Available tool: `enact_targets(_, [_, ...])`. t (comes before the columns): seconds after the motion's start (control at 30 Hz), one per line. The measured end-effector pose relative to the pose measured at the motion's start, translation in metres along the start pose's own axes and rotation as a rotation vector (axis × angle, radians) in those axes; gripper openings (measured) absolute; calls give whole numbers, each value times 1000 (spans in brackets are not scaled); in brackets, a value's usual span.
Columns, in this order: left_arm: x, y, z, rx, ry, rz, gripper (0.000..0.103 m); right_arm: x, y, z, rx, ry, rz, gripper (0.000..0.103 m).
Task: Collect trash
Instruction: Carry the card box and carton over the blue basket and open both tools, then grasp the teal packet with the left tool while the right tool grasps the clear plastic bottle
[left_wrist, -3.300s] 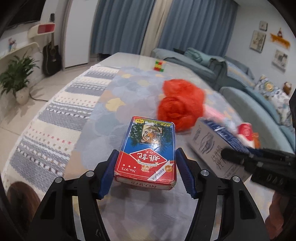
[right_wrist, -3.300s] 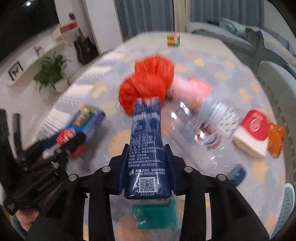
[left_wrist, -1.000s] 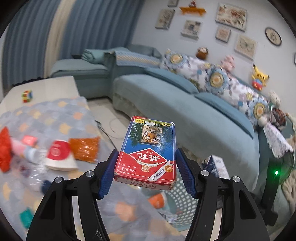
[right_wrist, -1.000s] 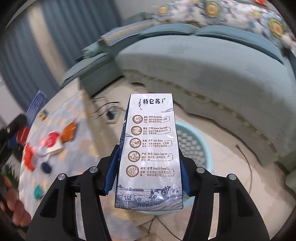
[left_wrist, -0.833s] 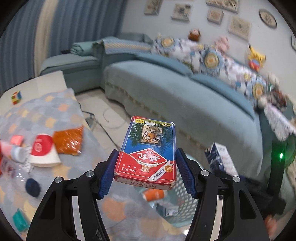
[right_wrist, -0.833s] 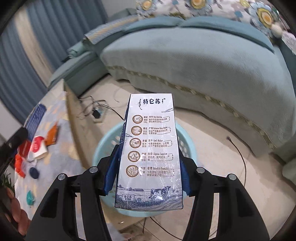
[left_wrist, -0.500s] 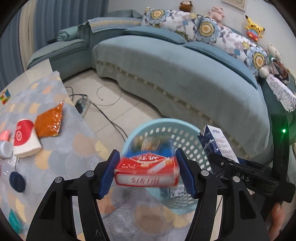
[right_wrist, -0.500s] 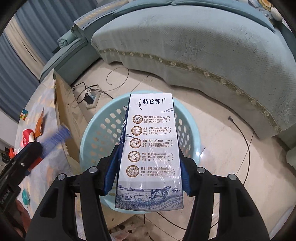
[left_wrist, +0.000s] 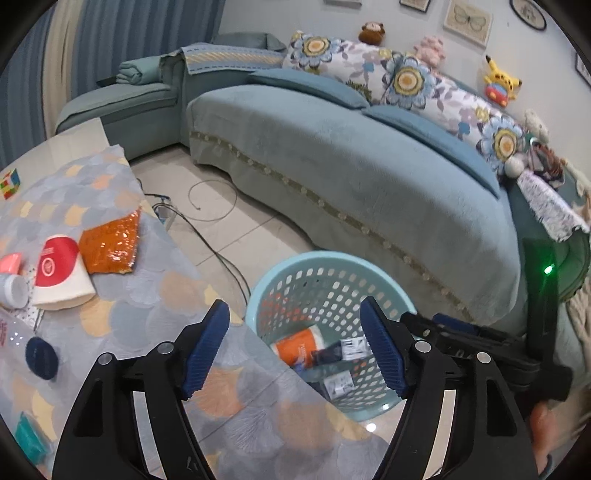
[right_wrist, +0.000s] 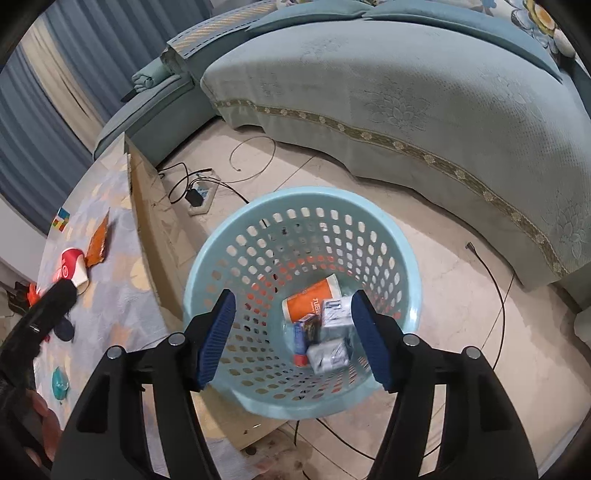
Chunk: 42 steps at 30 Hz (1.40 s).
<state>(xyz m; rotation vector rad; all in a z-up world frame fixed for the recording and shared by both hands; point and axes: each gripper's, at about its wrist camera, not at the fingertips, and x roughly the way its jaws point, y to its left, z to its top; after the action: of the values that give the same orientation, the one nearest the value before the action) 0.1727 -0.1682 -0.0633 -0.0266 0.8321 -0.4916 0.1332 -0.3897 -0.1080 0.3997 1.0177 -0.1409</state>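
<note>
Both grippers hang over the pale blue basket (right_wrist: 207, 266) on the floor beside the counter (left_wrist: 155, 295), each with its fingers spread wide and nothing between them. The left gripper (left_wrist: 295, 347) sits above the counter's edge, the right gripper (right_wrist: 293, 336) straight over the basket's mouth.

Down in the basket lie an orange cup (right_wrist: 312, 301) on its side, two white cartons (right_wrist: 334, 310) and a blue-and-red box (right_wrist: 304, 332) wedged between them; the lower carton is blurred and its print cannot be read. From the left wrist view the basket's near wall hides behind the counter and the fingers.

On the counter sit an orange packet (left_wrist: 110, 243), a red-and-white cup (left_wrist: 59, 269), a dark blue cap (left_wrist: 41, 357) and a teal scrap (left_wrist: 31, 435) cut off at the frame edge.
</note>
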Motion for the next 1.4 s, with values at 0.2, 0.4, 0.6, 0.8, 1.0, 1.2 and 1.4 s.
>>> enact_targets(0.2, [-40, 13, 4, -20, -68, -16, 72, -14, 37, -7, -66, -10, 23, 62])
enact_targets(0.4, [-97, 39, 5, -64, -148, -16, 73, -35, 89, -17, -163, -51, 79, 62])
enact_targets(0.6, [-154, 92, -14, -142, -208, 50, 76, -55, 148, -31, -273, -108, 149, 66])
enact_targets(0.8, [-205, 166, -44, -281, -258, 149, 76, -58, 199, -49, -357, -135, 196, 66])
enact_targets(1.0, [-245, 248, -79, -461, -292, 235, 76, -50, 238, -70, -429, -198, 207, 66])
enact_targets(1.2, [-239, 283, -105, -522, -243, 226, 76, -27, 271, -86, -501, -156, 238, 66])
enact_targets(1.4, [-186, 258, -114, -355, -108, 77, 76, -3, 307, -88, -596, -118, 295, 66])
